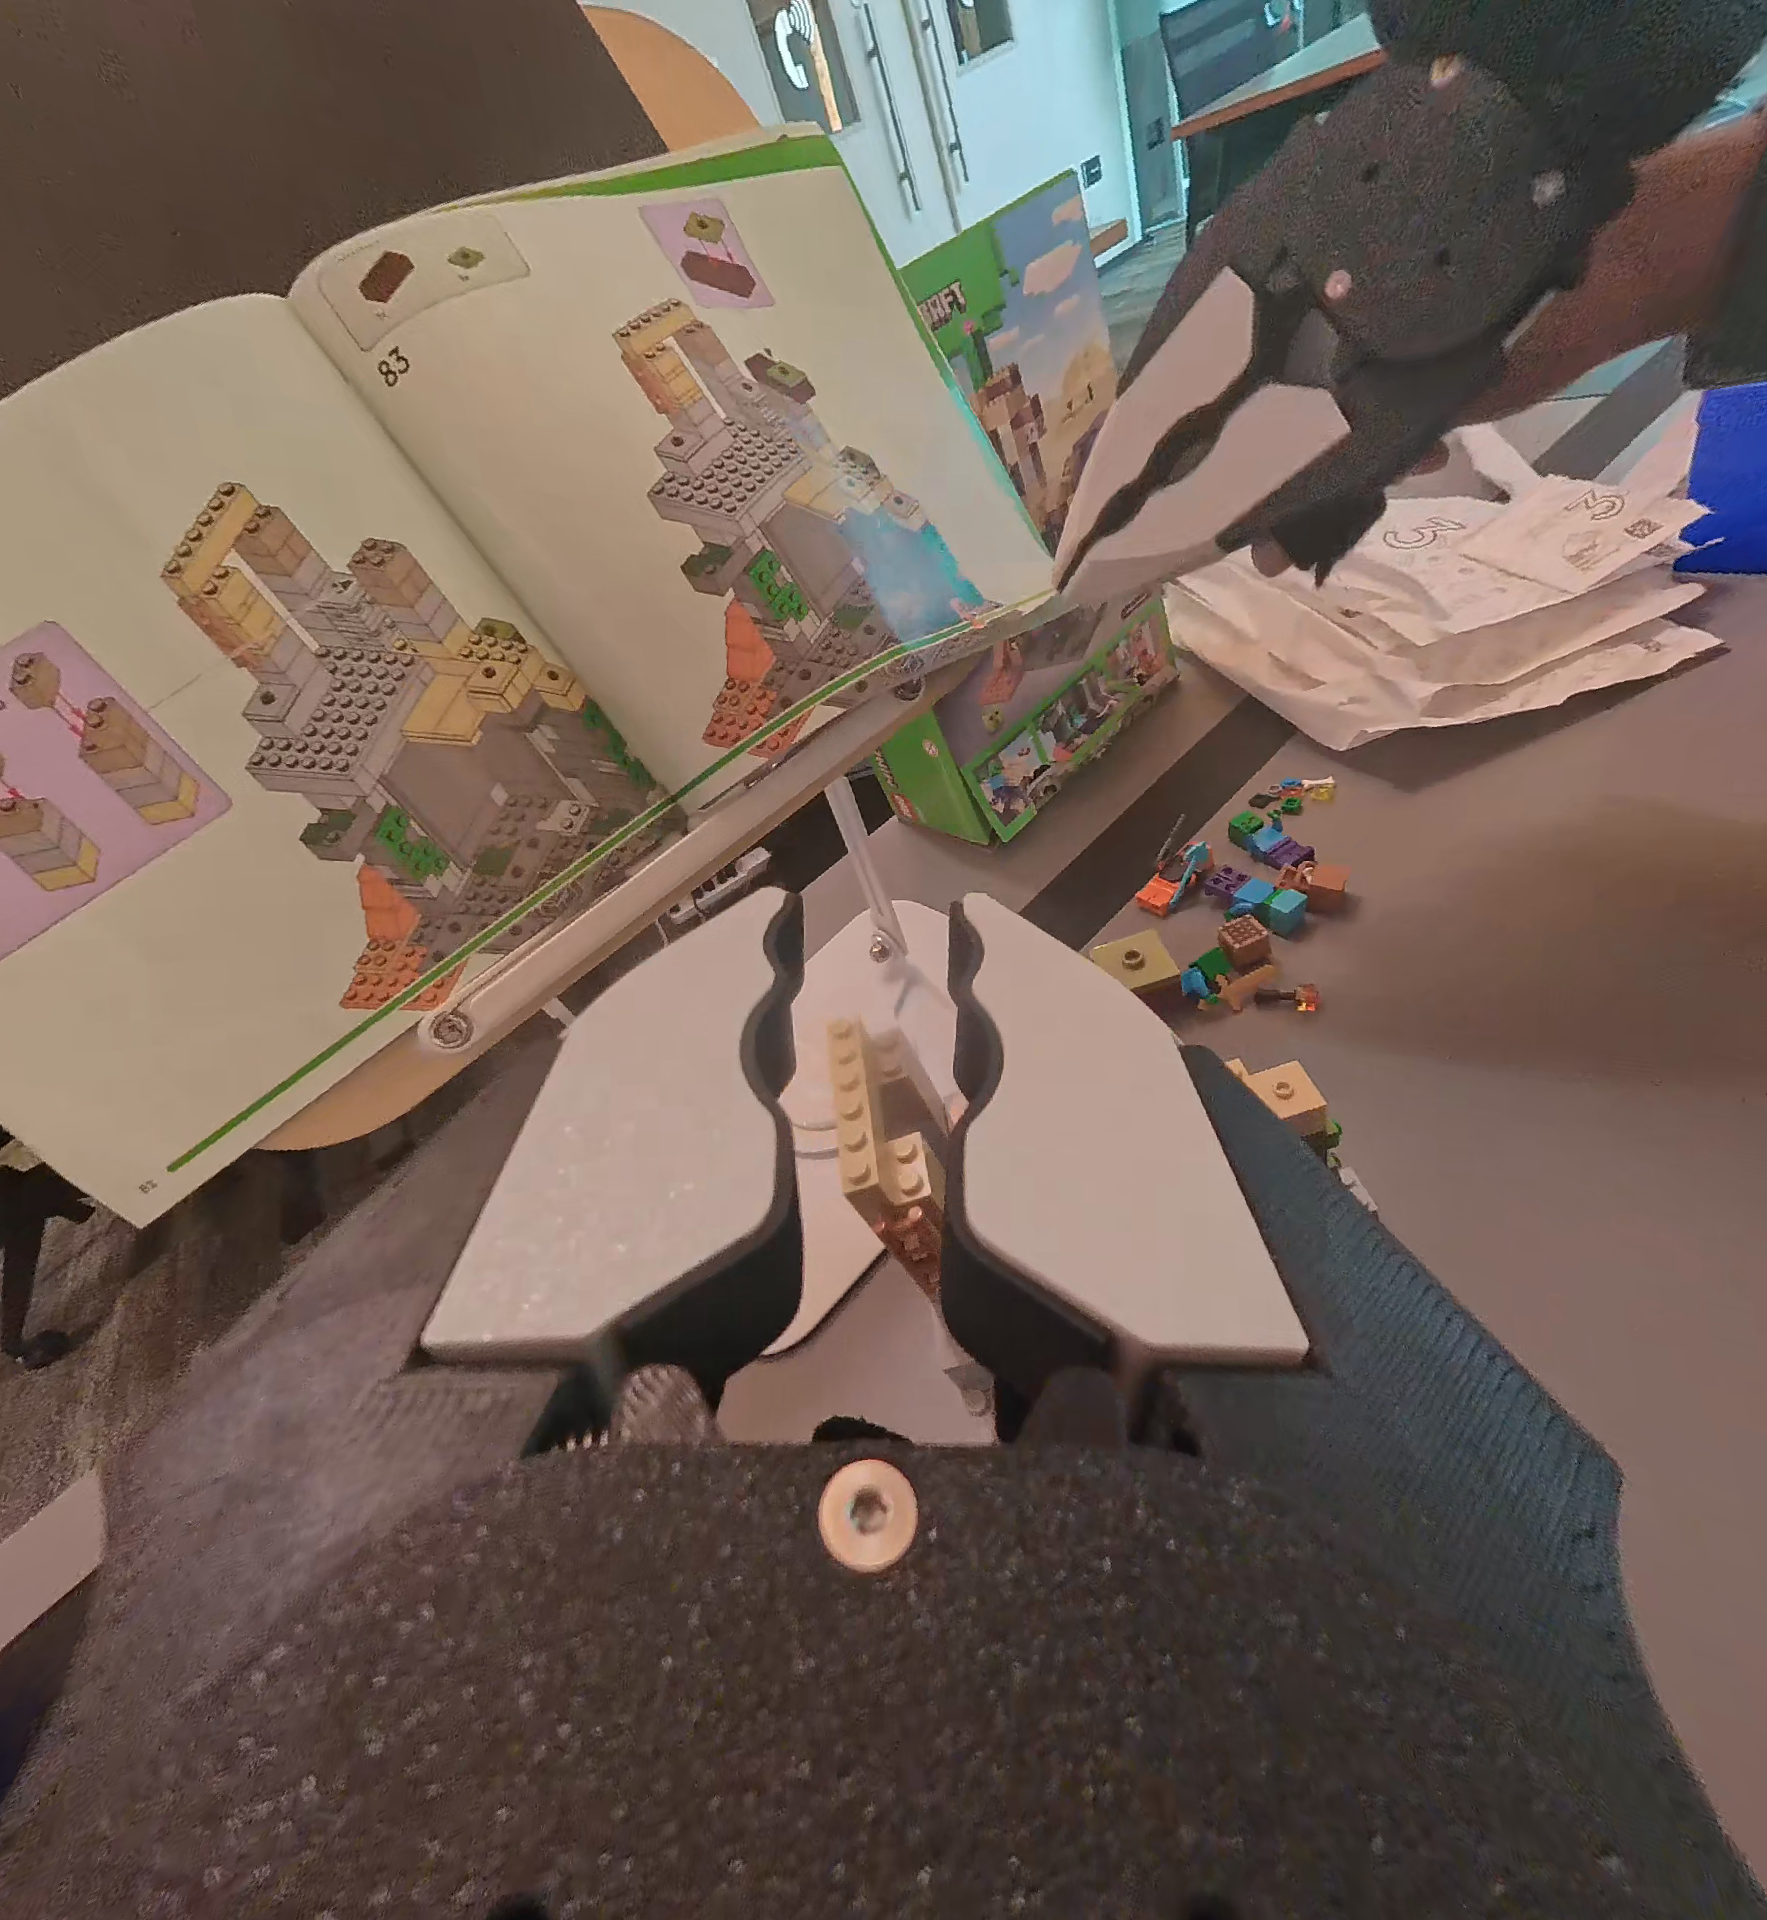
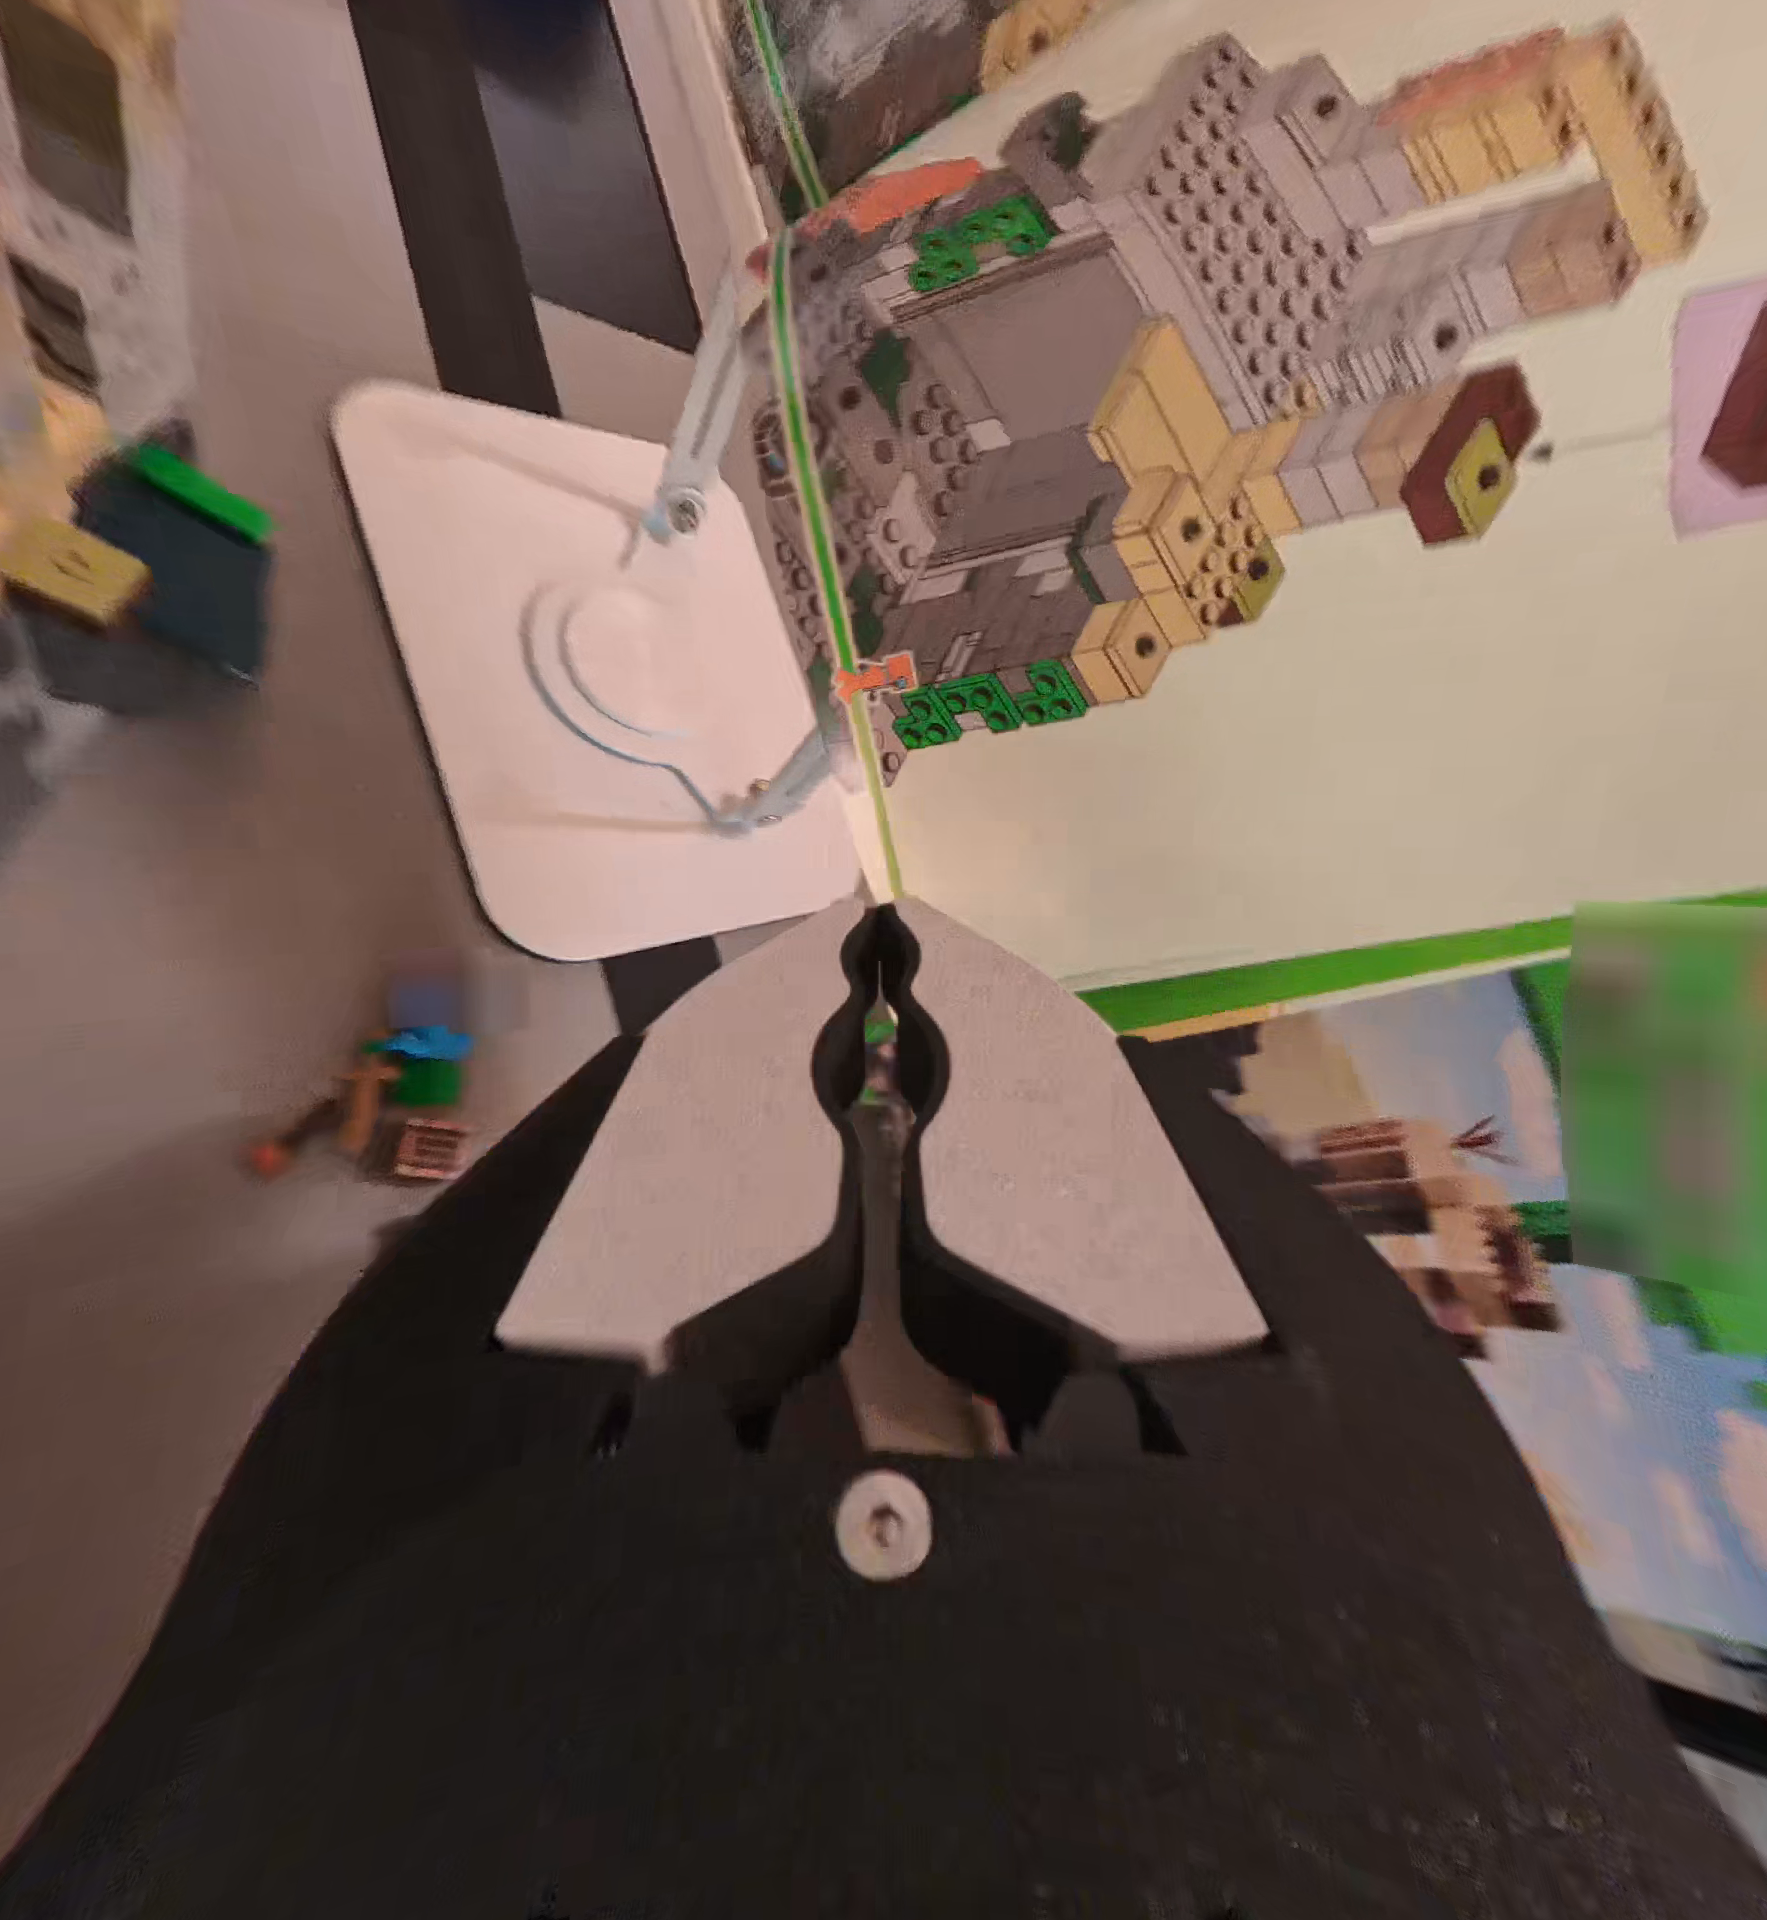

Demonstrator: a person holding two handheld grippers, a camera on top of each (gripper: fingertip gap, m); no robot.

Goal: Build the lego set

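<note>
1. Left gripper point(image 1: 874, 935): fingers spread with a clear gap. A small tan-and-brown brick assembly point(image 1: 884, 1153) shows in that gap, close against the right finger; whether it is held or lies on the surface beyond, I cannot tell.
2. Right gripper point(image 2: 884, 920): tips pressed together on the lower corner of the right-hand page of the instruction booklet point(image 1: 443, 582). In the left wrist view the same gripper point(image 1: 1071, 566) comes in from the upper right, slanting down to that page corner.
3. The booklet lies open and tilted on a white stand point(image 2: 598, 707) whose flat base rests on the grey worktop point(image 1: 1533, 1039).
4. Behind the booklet, the green set box point(image 1: 1035, 748) stands on the worktop.
5. Right of the box: a scatter of loose bricks and minifigures point(image 1: 1263, 894), well apart from both grippers.
6. Farther right: a heap of opened white paper bags point(image 1: 1430, 623). The right wrist view is motion-blurred at its edges.
</note>
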